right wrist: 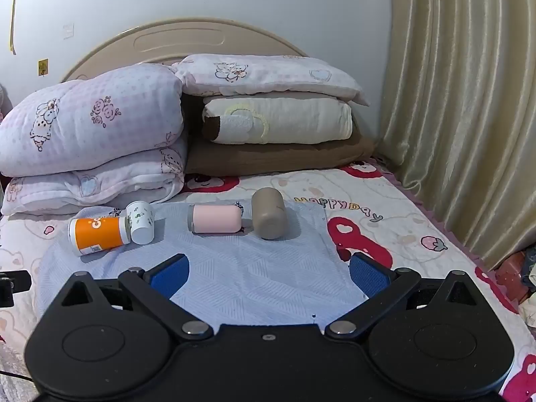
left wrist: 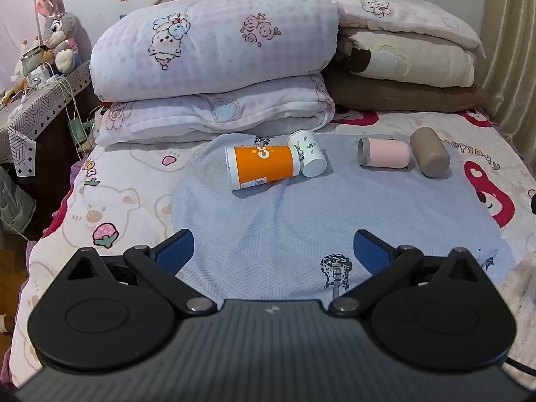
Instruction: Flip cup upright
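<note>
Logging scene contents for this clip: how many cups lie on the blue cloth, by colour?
Orange cup: 1
White cup with green print: 1
Pink cup: 1
Taupe cup: 1
Total: 4, all on their sides. Both the left gripper and right gripper are open and empty.

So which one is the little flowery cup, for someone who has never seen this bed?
On the pale blue cloth below the folded quilts, four cups lie tipped over. The flowery cup touches the orange cup; it is the smallest, white with green sprigs.

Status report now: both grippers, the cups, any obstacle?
Left gripper open, right gripper open, both empty. Four cups lying down; orange cup touches white cup. Nothing in the way.
</note>
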Demonstrator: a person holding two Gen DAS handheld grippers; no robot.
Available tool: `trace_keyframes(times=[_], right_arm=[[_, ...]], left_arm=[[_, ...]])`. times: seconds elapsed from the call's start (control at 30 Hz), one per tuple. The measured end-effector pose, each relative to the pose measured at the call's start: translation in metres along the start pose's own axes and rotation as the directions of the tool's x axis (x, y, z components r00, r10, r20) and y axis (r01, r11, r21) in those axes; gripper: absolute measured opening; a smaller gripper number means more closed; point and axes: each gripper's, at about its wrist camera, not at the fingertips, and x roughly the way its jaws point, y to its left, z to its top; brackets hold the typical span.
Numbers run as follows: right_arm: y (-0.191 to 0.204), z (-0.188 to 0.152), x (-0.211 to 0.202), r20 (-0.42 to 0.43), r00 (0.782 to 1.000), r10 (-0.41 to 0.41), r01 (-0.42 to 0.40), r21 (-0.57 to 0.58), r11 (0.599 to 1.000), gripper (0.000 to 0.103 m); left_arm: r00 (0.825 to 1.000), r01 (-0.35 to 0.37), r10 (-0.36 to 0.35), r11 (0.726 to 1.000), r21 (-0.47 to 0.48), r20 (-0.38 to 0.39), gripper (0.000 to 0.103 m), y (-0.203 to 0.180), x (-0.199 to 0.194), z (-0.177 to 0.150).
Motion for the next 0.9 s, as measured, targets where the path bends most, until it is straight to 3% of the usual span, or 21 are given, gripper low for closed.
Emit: trace_keyframes(times=[0.9], right_arm=[[-0.013,0.003,0.003,0.007,1.0,-0.016,0.016,-0.006,1.0,0.103]], left_arm=[[1.0,-0.006,0.006,1.0,0.014,-0.008,0.103,-0.004,0.001,-0.001]])
